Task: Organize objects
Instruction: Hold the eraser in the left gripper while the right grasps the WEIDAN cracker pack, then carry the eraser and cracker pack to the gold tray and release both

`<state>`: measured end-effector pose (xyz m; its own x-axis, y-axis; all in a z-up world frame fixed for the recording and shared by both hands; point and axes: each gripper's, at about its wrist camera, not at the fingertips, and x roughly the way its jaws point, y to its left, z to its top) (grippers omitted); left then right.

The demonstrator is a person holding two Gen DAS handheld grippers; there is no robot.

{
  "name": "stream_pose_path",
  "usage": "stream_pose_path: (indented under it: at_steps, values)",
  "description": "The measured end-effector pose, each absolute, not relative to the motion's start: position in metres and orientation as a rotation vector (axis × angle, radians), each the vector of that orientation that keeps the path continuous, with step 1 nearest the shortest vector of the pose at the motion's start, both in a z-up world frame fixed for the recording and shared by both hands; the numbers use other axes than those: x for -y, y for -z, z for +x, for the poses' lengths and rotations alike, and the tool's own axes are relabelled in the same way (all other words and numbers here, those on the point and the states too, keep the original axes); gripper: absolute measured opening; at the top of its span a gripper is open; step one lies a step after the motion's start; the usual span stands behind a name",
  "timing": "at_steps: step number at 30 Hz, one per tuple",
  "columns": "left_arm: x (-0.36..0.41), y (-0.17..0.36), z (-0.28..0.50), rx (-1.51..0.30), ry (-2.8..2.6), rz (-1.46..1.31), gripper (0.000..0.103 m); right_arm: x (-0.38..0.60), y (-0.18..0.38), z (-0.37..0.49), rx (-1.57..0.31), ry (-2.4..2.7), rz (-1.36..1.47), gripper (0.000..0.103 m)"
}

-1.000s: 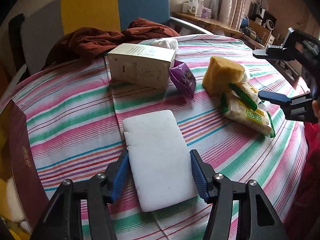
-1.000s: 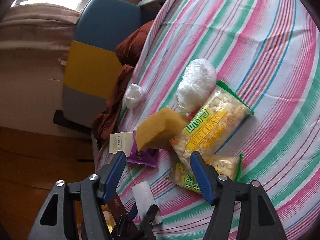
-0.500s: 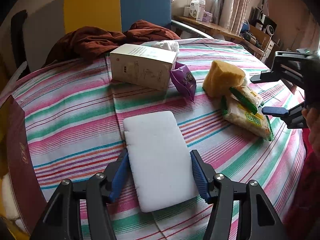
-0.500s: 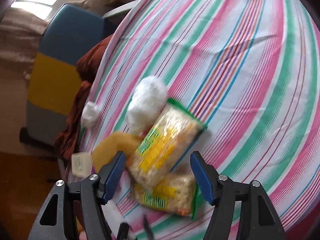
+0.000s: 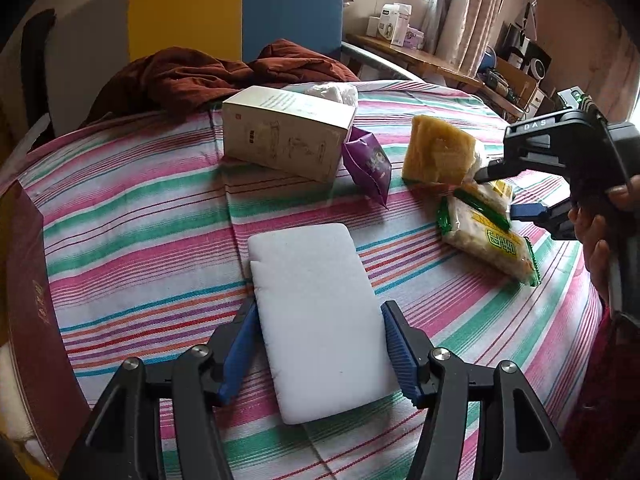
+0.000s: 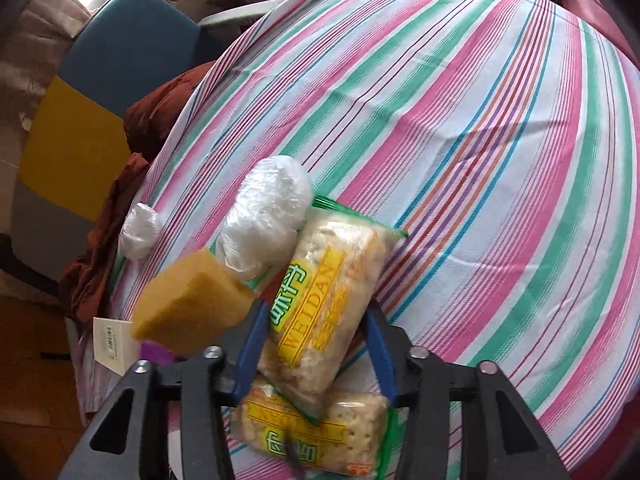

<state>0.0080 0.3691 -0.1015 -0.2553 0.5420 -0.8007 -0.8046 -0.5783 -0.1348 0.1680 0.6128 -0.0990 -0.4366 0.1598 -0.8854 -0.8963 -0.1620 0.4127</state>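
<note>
My left gripper is open, its blue fingers on either side of a flat white foam pad that lies on the striped tablecloth. My right gripper is open around the upper of two cracker packets, fingers beside it; whether they touch it is unclear. The lower packet lies under it. In the left wrist view the right gripper sits over the packets. A yellow sponge and a white plastic bundle lie beside them.
A beige carton and a purple snack pouch lie behind the pad. A small white bundle sits near the far edge. A red-brown cloth hangs over a chair. A dark red book lies at left.
My right gripper has come down and forward over the cracker packets, so its fingers now flank the upper one. My left gripper has stayed around the white pad.
</note>
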Motion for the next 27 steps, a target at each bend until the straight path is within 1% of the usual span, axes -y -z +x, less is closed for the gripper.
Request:
stream_pose_path:
  at_steps: [4, 5, 7, 9, 13, 15, 17, 19, 21, 25, 27]
  values:
    - [-0.368, 0.102, 0.007, -0.372, -1.929, -1.076, 0.062, -0.615, 0.101, 0.167, -1.321, -1.716, -0.916, 0.046]
    - [-0.367, 0.102, 0.007, -0.371, -1.930, -1.074, 0.062, -0.616, 0.101, 0.165, -1.319, -1.711, -0.916, 0.050]
    - [-0.367, 0.102, 0.008, -0.375, -1.933, -1.067, 0.062, -0.616, 0.101, 0.162, -1.312, -1.715, -0.924, 0.053]
    - [-0.367, 0.102, 0.009, -0.373, -1.936, -1.065, 0.062, -0.616, 0.101, 0.157, -1.284, -1.718, -0.939, 0.055]
    - [-0.367, 0.103, 0.010, -0.379, -1.944, -1.055, 0.063, -0.616, 0.100, 0.153, -1.240, -1.723, -0.955, 0.055]
    - [-0.367, 0.103, 0.011, -0.386, -1.951, -1.045, 0.063, -0.615, 0.099, 0.149, -1.183, -1.734, -0.987, 0.051]
    - [-0.367, 0.103, 0.012, -0.389, -1.954, -1.042, 0.063, -0.611, 0.097, 0.146, -1.125, -1.731, -1.013, 0.040]
    - [-0.368, 0.103, 0.012, -0.391, -1.952, -1.045, 0.061, -0.611, 0.097, 0.151, -1.143, -1.730, -0.997, 0.037]
    - [-0.368, 0.101, 0.011, -0.393, -1.948, -1.055, 0.060, -0.612, 0.096, 0.159, -1.196, -1.731, -0.962, 0.035]
    - [-0.362, 0.098, 0.011, -0.383, -1.934, -1.082, 0.057, -0.604, 0.086, 0.177, -1.300, -1.795, -0.862, 0.035]
    - [-0.356, 0.096, 0.013, -0.380, -1.925, -1.088, 0.057, -0.597, 0.077, 0.184, -1.314, -1.839, -0.810, 0.035]
